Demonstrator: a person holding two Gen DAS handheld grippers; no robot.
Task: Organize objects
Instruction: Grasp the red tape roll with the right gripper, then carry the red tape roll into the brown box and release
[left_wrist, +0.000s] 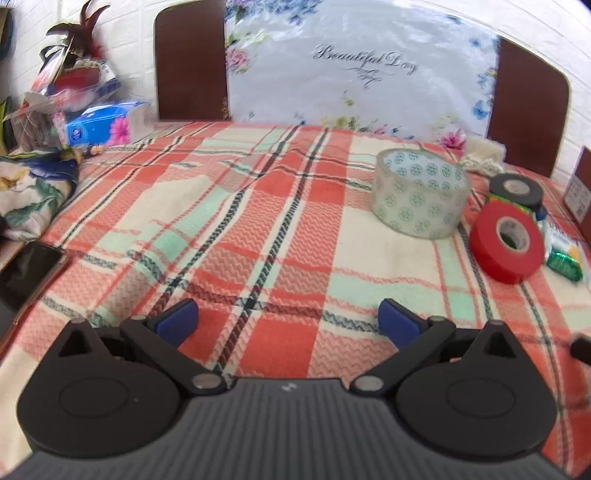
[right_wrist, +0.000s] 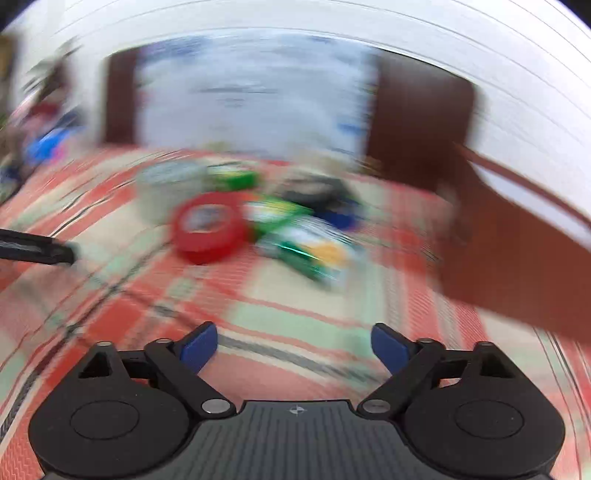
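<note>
On the plaid cloth, a clear tape roll with green dots (left_wrist: 420, 192) stands at the right. A red tape roll (left_wrist: 506, 243) lies in front of a black tape roll (left_wrist: 516, 189), beside green and white packets (left_wrist: 563, 252). My left gripper (left_wrist: 288, 320) is open and empty, low over the cloth, well short of the rolls. My right gripper (right_wrist: 293, 345) is open and empty. Its view is heavily blurred, with the red roll (right_wrist: 208, 230), the clear roll (right_wrist: 168, 184) and the packets (right_wrist: 310, 251) ahead of it.
A brown box (right_wrist: 517, 243) stands at the right. A phone (left_wrist: 29, 275) lies at the cloth's left edge. A blue tissue pack (left_wrist: 105, 123) and clutter sit at the back left, and a floral pillow (left_wrist: 362, 70) leans on the headboard.
</note>
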